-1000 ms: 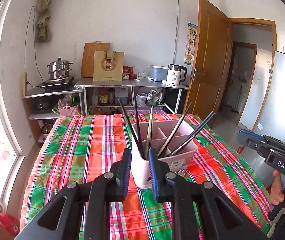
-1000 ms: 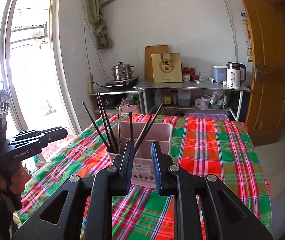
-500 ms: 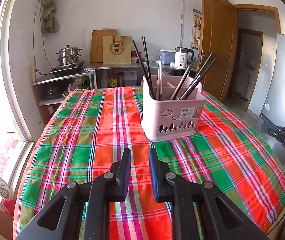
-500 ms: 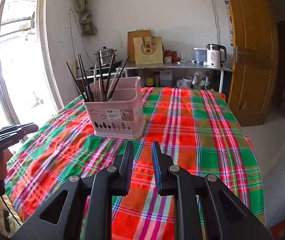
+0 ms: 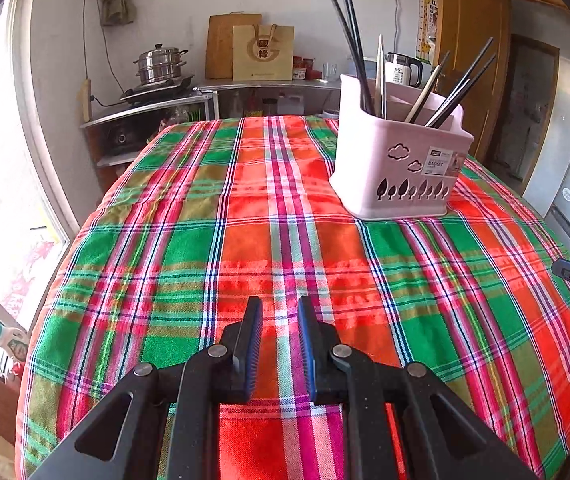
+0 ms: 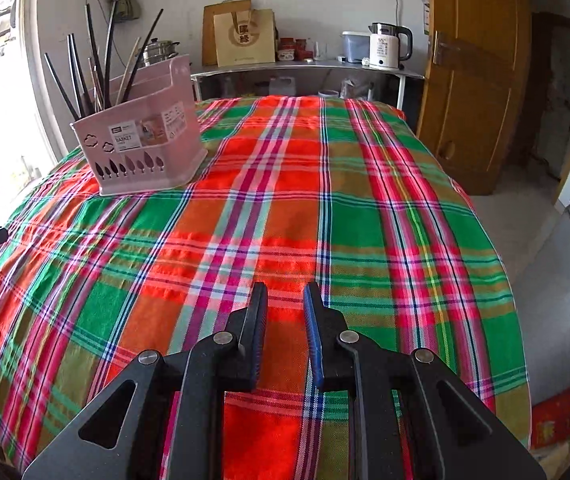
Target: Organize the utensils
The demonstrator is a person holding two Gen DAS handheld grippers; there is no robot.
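A pink utensil basket stands upright on the plaid tablecloth, toward the far side. It holds several dark and pale chopsticks that lean out of its compartments. My left gripper hangs low over the near part of the cloth, well short of the basket, narrowly open with nothing between its blue pads. In the right wrist view the basket and its chopsticks sit at the far left. My right gripper is also narrowly open and empty above the cloth.
A steel shelf against the back wall carries a steamer pot, a paper bag and a white kettle. A wooden door and a grey fridge stand right of the table. A bright window is on the left.
Both grippers sank and drew back from the basket toward the table's near edge. The basket, once right behind the fingertips, now stands farther off and higher in both views. Jaw gaps look unchanged.
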